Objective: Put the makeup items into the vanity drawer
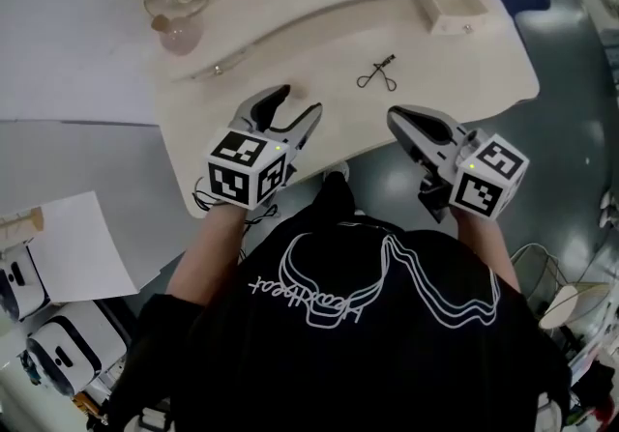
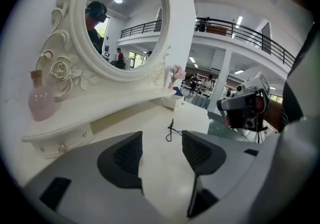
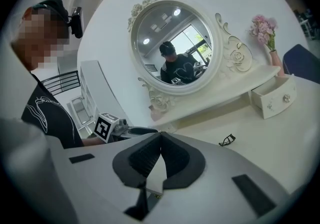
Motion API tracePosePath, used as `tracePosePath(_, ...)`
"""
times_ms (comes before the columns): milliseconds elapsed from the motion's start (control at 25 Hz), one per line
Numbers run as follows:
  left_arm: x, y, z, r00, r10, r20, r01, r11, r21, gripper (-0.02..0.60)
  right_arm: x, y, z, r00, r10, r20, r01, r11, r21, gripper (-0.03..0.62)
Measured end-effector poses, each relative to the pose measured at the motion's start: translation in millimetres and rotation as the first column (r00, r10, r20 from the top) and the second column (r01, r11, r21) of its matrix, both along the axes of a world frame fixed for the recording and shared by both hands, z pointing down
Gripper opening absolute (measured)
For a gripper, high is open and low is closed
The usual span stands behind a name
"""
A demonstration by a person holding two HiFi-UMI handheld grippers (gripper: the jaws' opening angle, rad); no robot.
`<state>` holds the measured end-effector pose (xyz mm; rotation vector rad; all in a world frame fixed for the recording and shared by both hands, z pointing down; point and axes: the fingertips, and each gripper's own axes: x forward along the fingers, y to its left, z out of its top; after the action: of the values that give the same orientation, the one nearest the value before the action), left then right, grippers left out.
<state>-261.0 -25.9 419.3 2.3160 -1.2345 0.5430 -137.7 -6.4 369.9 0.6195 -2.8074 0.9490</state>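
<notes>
Head view: eyelash curler (image 1: pixel 377 73) is lying on the white vanity top (image 1: pixel 484 82), well ahead of both grippers, and the small drawer (image 1: pixel 453 11) at the back right is standing pulled out. Left gripper (image 1: pixel 302 101) is hovering over the near edge, right gripper (image 1: pixel 395 117) beside it.

Left gripper view: its 2 jaws are gaping apart with nothing between them, and a pink bottle (image 2: pixel 40 102) is sitting by the round mirror (image 2: pixel 125 17).

Right gripper view: its jaws are meeting at the tips, holding nothing, and the curler is resting left of the open drawer.
</notes>
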Motion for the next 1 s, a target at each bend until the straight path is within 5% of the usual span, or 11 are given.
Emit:
tracePosePath(400,-24,-32,59,0.996,0.002,0.09,0.004,0.997,-0.074,0.249,-19,-31,21,1.0,-0.014,-0.012,0.013,0.998,-0.056,0.003)
tracePosePath(1000,-27,-40,95,0.987,0.091,0.136,-0.07,0.986,-0.151,0.143,-41,-65,22,1.0,-0.016,-0.019,0.015,0.998,-0.055,0.003)
